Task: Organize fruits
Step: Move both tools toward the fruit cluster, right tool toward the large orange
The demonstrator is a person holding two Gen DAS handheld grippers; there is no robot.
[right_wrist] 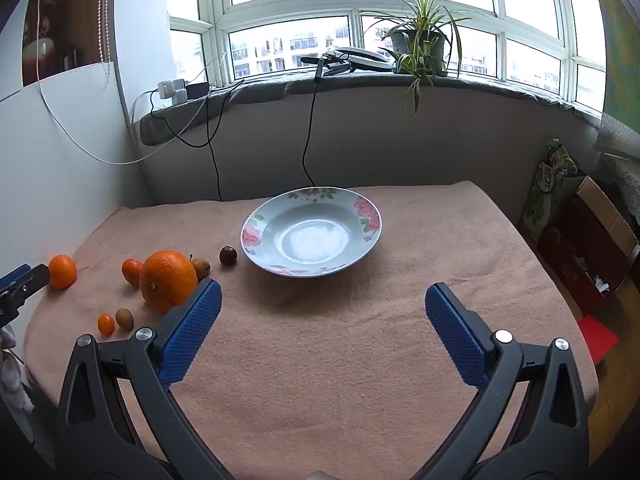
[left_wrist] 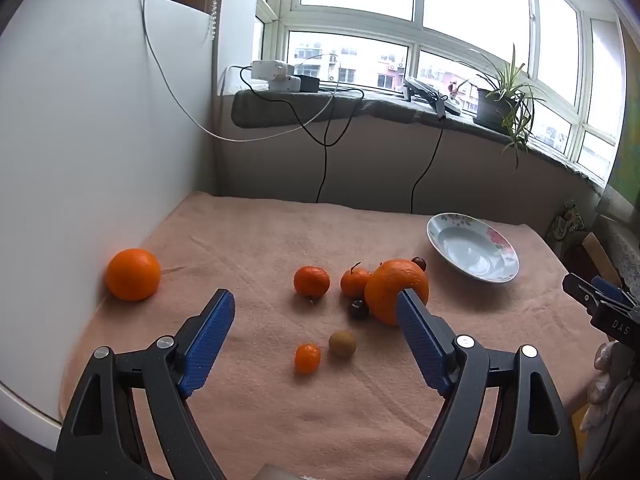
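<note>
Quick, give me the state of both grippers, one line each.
Left gripper: open, holding nothing, above the fruits on the cloth.
Right gripper: open, holding nothing, in front of the plate.

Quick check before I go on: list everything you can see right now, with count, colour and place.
large oranges: 2, orange; one by the white board, one mid-cloth
tangerines: 2, orange; left of the mid-cloth orange
kumquat: 1, orange; near edge
kiwi: 1, brown; beside the kumquat
dark fruits: 2, dark red; beside the mid-cloth orange
plate: 1, pale blue, floral rim; far right, empty
cloth: 1, pink; covers the table
potted plant: 1, green; windowsill
left gripper: jaws open
right gripper: jaws open
</note>
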